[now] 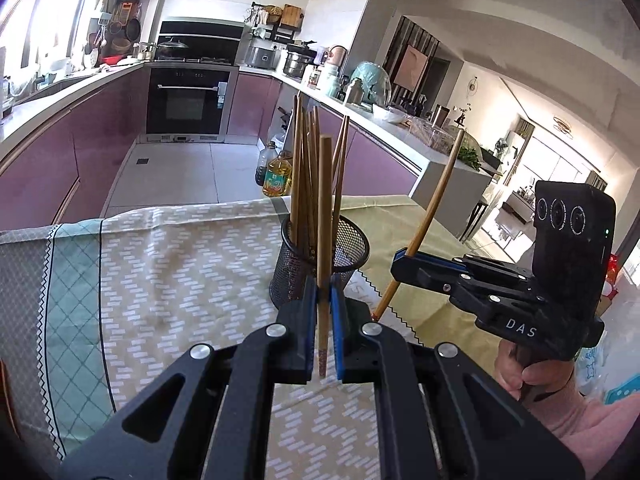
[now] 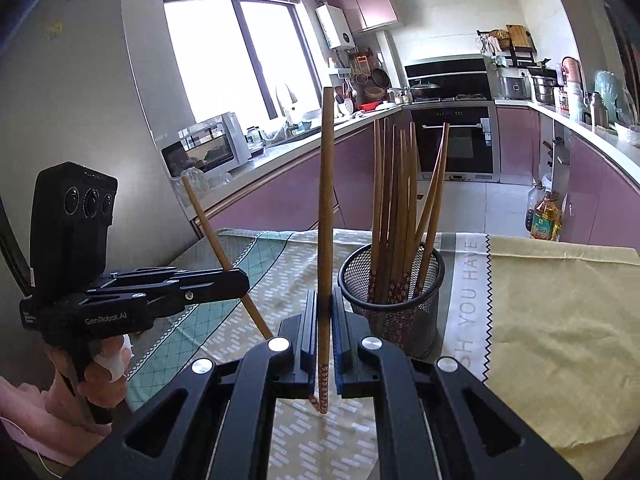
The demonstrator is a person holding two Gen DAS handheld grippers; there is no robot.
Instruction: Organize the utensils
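A black mesh cup (image 1: 352, 248) (image 2: 400, 304) stands on the patterned cloth and holds several wooden chopsticks (image 2: 394, 208). My left gripper (image 1: 324, 300) is shut on one chopstick (image 1: 325, 200), held nearly upright just in front of the cup. My right gripper (image 2: 325, 308) is shut on another chopstick (image 2: 326, 184), also nearly upright, to the left of the cup in the right wrist view. In the left wrist view the right gripper (image 1: 402, 262) appears beside the cup with its chopstick (image 1: 436, 200) leaning. In the right wrist view the left gripper (image 2: 240, 280) shows its chopstick (image 2: 212, 236) tilted.
The table (image 2: 560, 320) carries a yellow cloth and a patterned runner (image 1: 180, 248). A person's hands (image 1: 532, 376) (image 2: 104, 376) hold the gripper handles. Beyond the table's far edge are the kitchen floor, oil bottles (image 1: 276, 176), purple cabinets and an oven (image 1: 188, 100).
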